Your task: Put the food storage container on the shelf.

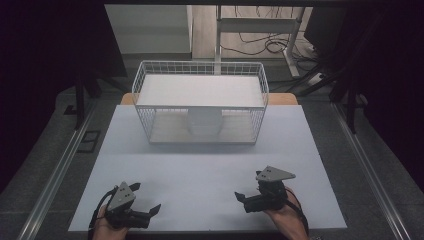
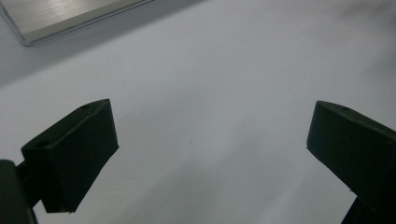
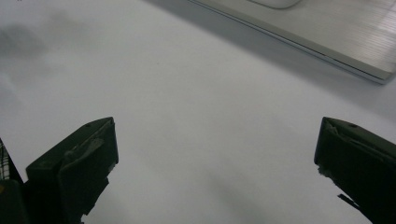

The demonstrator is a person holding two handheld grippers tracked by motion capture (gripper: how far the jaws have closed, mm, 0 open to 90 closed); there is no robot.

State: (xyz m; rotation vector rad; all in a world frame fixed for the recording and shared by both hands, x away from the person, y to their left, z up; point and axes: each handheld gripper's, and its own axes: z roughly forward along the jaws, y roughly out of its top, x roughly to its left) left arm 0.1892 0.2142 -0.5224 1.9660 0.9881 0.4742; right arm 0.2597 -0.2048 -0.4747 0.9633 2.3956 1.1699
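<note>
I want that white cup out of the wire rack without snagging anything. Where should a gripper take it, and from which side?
Take the cup across its side wall, coming in level from the rack's near side, which looks open. The shelf lies directly above the cup, so a top approach is blocked. The right gripper, jaws wide apart, looks about as well placed as the left gripper.

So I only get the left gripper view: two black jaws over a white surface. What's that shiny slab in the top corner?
Observer: Seen from the high view, it is most likely the base of a white wire basket standing at the far middle of the table.
Operator: Anything in it?
Observer: A white rounded object sits on its floor, under a flat white shelf.
Operator: And the other gripper?
Observer: The right gripper is near the table's front edge, held in a hand, jaws apart.
</note>
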